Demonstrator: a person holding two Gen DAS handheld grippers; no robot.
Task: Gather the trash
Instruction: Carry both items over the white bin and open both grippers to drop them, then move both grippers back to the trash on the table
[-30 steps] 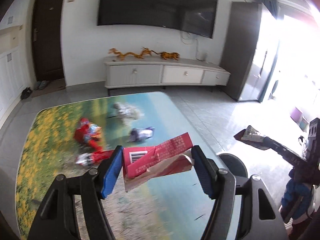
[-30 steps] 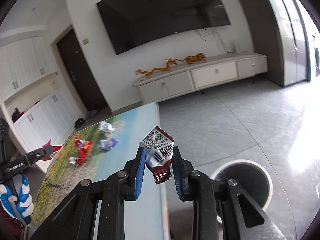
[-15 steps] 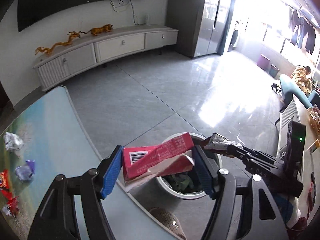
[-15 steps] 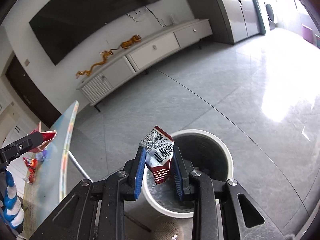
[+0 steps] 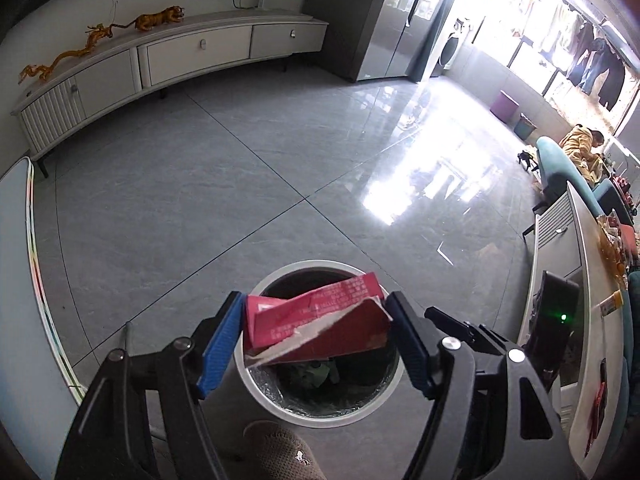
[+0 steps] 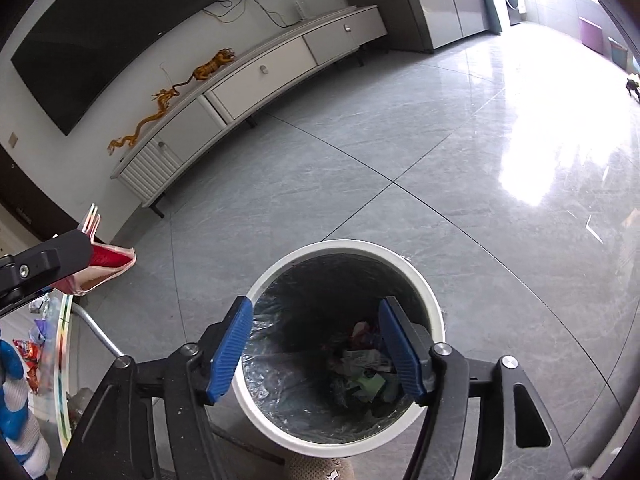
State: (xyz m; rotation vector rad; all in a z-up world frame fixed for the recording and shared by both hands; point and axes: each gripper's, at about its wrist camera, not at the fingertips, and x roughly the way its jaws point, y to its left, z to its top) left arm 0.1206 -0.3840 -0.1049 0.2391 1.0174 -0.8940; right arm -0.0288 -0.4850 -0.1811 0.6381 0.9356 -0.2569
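Grey floor tiles fill most of both views, with a long white TV cabinet along the wall at the upper left and bright window glare at the upper right. The edge of the picture-topped desk runs down the left border.

The white trash bin stands at lower centre of both views, lined with a shiny bag. The left wrist view shows the left hand-held gripper clenched on a torn red carton, held right over the bin's mouth; a slipper toe sits at the bottom edge. Only this view shows a sofa and a seated person at the far right.

The right wrist view looks deeper into the bin, where crumpled wrappers lie on the bottom. At its left edge the carton juts from the other gripper's finger, and loose wrappers on the desk show below it.

The right hand-held gripper is released, nothing between its blue pads; its jaws have just been opening. Half a second ago it pinched a silver-and-red wrapper above the bin. A second ago both grippers were over the desk.
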